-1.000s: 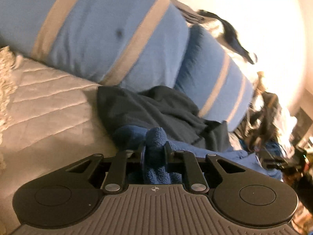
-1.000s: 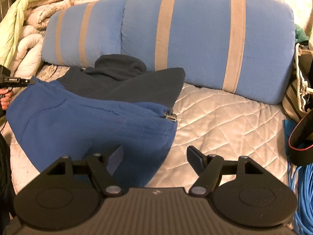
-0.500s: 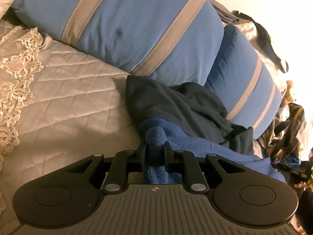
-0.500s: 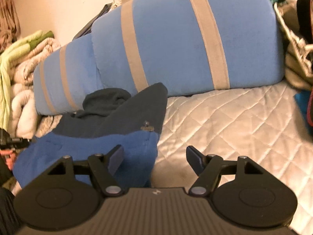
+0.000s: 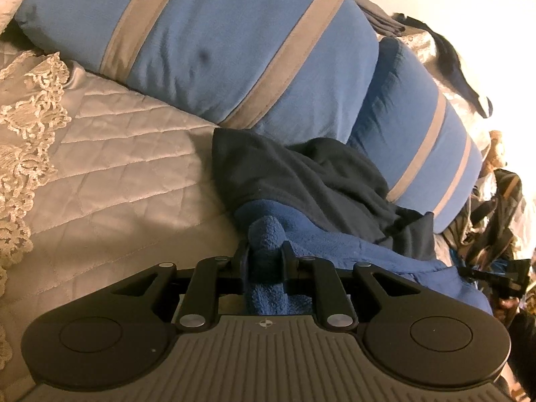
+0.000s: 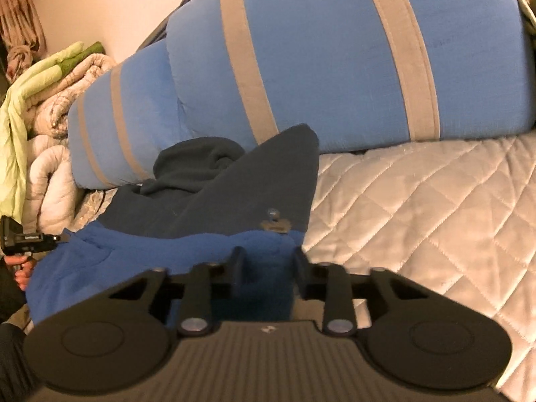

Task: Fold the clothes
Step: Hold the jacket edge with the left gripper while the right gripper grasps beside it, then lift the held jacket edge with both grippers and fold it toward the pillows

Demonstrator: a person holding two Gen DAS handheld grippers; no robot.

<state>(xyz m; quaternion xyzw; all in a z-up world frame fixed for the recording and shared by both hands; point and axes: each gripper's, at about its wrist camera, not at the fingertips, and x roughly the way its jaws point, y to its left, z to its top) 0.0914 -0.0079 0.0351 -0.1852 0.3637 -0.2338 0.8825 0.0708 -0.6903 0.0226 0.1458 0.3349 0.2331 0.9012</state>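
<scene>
While the left tool (image 5: 265,251) pinches one fleece (image 6: 134,261) corner, easing, the right tool (image 6: 266,264) closes on the opposite corner, garment stretched between them across the bed (image 6: 418,201).

A bed covered with a pale quilted bedspread (image 6: 435,201) fills most of the room, its diamond stitching catching warm yellowish light. A band of cream lace trim (image 5: 23,140) runs along one side of it. Two big blue pillows with tan stripes (image 6: 335,50) lean against a plain, cream-coloured wall (image 6: 110,3). Beside the smaller pillow, bundled comforters and a light green blanket (image 6: 33,93) are heaped up.
</scene>
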